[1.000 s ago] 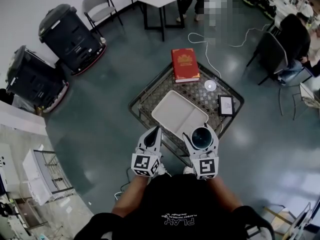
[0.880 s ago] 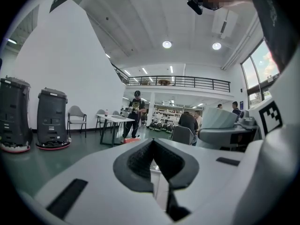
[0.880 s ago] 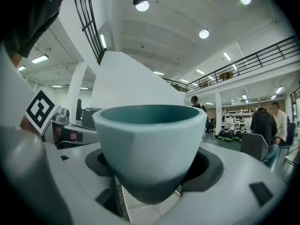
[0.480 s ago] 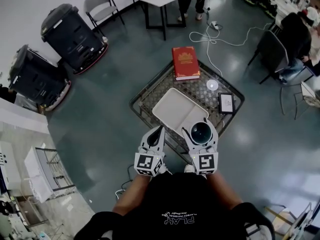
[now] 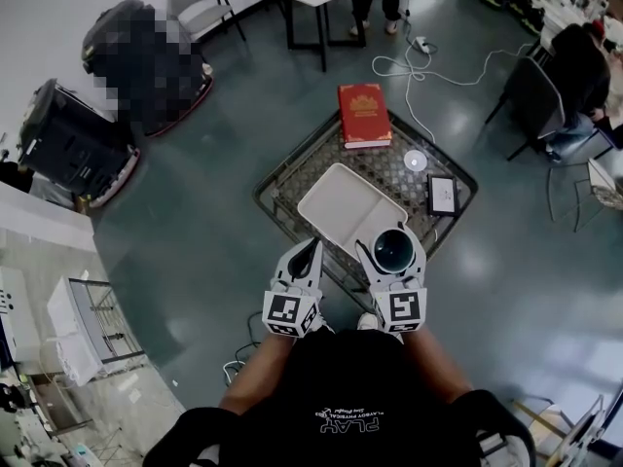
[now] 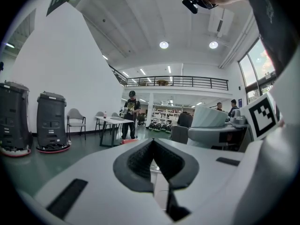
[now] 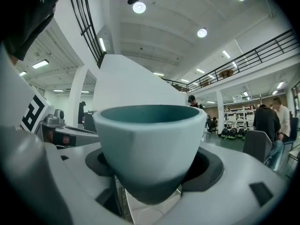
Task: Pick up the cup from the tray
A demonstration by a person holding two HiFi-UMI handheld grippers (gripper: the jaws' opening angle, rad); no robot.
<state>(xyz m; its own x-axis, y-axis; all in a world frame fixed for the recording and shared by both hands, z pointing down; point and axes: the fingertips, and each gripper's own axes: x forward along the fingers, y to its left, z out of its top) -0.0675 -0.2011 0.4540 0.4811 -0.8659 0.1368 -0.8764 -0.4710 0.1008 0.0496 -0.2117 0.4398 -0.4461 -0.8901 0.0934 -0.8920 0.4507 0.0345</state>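
Shiny dark green floor (image 5: 195, 222) lies all around a wire table (image 5: 282, 178). On the table sits a white tray (image 5: 336, 202). Past the tray's far side lies a red book (image 5: 364, 115). To the right of the tray are a little round white disc (image 5: 416, 160) and a small dark tablet (image 5: 443, 195). The right gripper (image 5: 389, 249) has its jaws closed round a pale blue cup (image 7: 150, 144), held upright over the tray's near corner. The left gripper (image 5: 311, 251) is just by the tray's near left edge. Its jaws are pressed together with nothing between them.
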